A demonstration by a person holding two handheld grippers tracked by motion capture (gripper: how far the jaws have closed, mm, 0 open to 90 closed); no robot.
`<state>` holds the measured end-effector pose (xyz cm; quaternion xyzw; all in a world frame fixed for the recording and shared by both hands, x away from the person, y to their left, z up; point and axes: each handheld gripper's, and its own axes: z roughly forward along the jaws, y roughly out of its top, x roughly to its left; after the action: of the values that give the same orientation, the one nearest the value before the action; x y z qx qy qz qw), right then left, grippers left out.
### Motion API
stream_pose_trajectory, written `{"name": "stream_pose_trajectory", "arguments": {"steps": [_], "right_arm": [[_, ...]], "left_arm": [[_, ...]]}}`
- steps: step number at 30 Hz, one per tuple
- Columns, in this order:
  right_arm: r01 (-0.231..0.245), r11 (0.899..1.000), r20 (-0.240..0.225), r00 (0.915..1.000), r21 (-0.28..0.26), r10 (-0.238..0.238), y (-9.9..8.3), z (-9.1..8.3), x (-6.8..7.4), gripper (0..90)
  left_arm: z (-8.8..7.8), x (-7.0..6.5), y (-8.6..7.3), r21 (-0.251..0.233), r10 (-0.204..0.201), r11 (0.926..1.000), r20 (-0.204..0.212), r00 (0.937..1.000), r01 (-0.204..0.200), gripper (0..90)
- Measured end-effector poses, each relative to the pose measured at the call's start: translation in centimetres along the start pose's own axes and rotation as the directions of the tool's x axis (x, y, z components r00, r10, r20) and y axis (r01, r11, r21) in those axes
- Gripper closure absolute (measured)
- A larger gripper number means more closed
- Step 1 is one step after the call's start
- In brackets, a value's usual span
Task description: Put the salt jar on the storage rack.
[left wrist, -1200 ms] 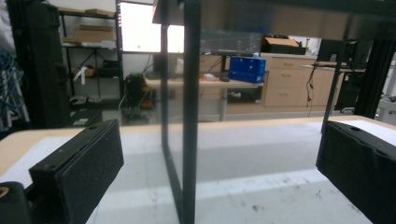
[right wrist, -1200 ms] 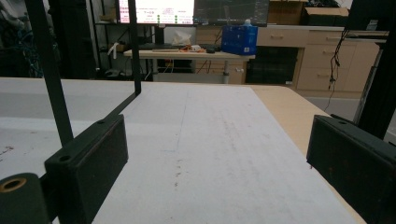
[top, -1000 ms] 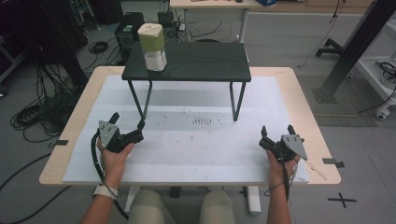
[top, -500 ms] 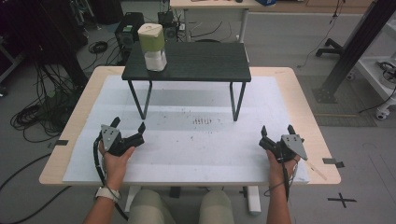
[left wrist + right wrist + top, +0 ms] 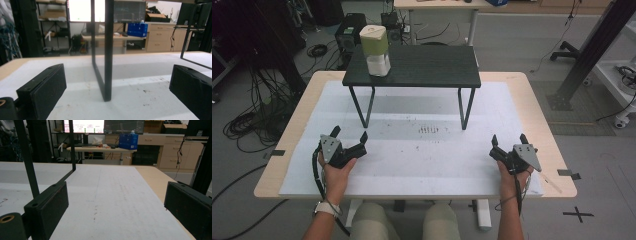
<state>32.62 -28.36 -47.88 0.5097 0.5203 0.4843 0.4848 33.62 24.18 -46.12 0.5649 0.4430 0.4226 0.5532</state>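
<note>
High view shows my two hands resting low on the white paper sheet (image 5: 412,165) that covers the light wooden table (image 5: 539,125). My left gripper (image 5: 349,135) lies at the near left side, and its jaws are spread wide with nothing between them. My right gripper (image 5: 508,139) lies at the near right side, also spread and empty.

The thing I judge to be my target is the tall container with pale green body and cream lid (image 5: 375,42). It stands upright on the left end of the small black bench with thin metal legs (image 5: 422,65), at the far part of the table. It is well apart from both grippers.

From the left gripper view, my left gripper (image 5: 117,82) looks straight at one black bench leg (image 5: 108,50), which stands between the two pads, farther ahead and not touched. From the right gripper view, my right gripper (image 5: 116,202) faces bare paper; a bench leg (image 5: 26,157) stands at the left side.

I judge that the work is at its very start: a rest position, no reach begun. The next move, I think, calls for lifting the left gripper above the bench top, carrying it forward, and keeping the jaws wide enough to pass around the container body without knocking it over.
</note>
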Motion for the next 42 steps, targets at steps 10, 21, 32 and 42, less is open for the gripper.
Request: {"name": "stream_pose_trajectory", "arguments": {"steps": [10,21,32,42], "right_arm": [[0.003,1.000,-0.001,1.0000,-0.005,-0.003,-0.02,-0.02,0.00,5.5],[0.005,1.000,0.000,1.0000,-0.006,-0.005,-0.02,-0.03,0.02,5.5],[0.005,1.000,-0.001,1.0000,-0.006,-0.005,-0.02,-0.03,0.02,5.4],[0.003,1.000,-0.001,1.0000,-0.007,-0.003,-0.03,-0.06,0.02,5.4]], "left_arm": [[-0.04,-0.09,-0.03,-0.005,0.006,1.0000,-0.004,1.0000,-0.006,1.2],[-0.07,-0.09,-0.04,-0.007,0.007,1.0000,-0.005,1.0000,-0.007,1.5],[-0.07,-0.10,-0.04,-0.008,0.007,0.9999,-0.005,1.0000,-0.007,1.7],[-0.08,-0.09,-0.04,-0.008,0.007,0.9999,-0.006,1.0000,-0.007,1.7]]}}
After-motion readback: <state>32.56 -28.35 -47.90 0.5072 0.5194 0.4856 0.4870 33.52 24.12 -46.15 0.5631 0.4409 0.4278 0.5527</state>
